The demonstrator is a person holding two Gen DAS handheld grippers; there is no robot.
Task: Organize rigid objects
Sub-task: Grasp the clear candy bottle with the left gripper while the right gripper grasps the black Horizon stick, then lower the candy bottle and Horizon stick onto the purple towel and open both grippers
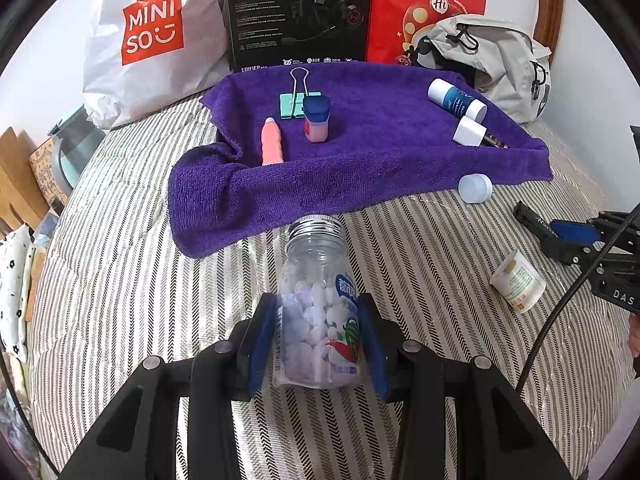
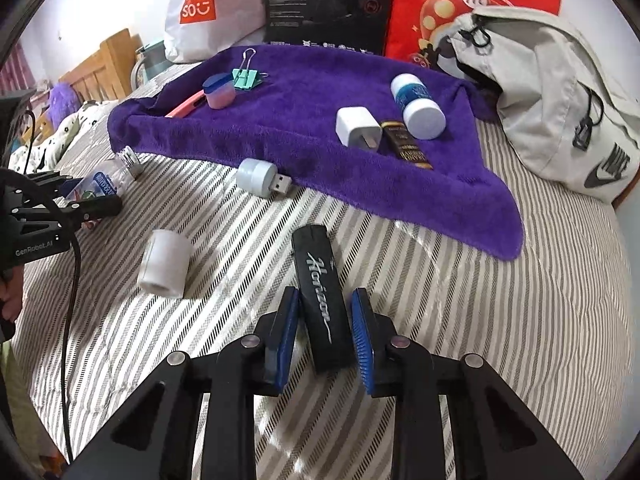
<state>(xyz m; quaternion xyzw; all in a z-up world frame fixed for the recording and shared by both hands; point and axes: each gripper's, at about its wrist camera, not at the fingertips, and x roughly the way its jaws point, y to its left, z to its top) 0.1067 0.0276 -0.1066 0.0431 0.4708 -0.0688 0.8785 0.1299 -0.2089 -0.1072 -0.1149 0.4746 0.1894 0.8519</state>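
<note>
The left gripper [image 1: 320, 340] clamps one clear jar [image 1: 318, 308] of candies, while the right gripper [image 2: 326, 336] straddles one black box [image 2: 320, 296], pads not visibly touching it.

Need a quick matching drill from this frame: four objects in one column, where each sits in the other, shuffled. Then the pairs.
Objects:
1. clear candy jar
2. black Horizon case
3. white charger plug
4. white paper cup

Places:
A. lying on its side on the striped bedding, nothing gripping it
B. on the purple towel
C. between the jaws of the left gripper
D. between the jaws of the right gripper

Pairs: 1-C, 2-D, 3-B, 4-A
</note>
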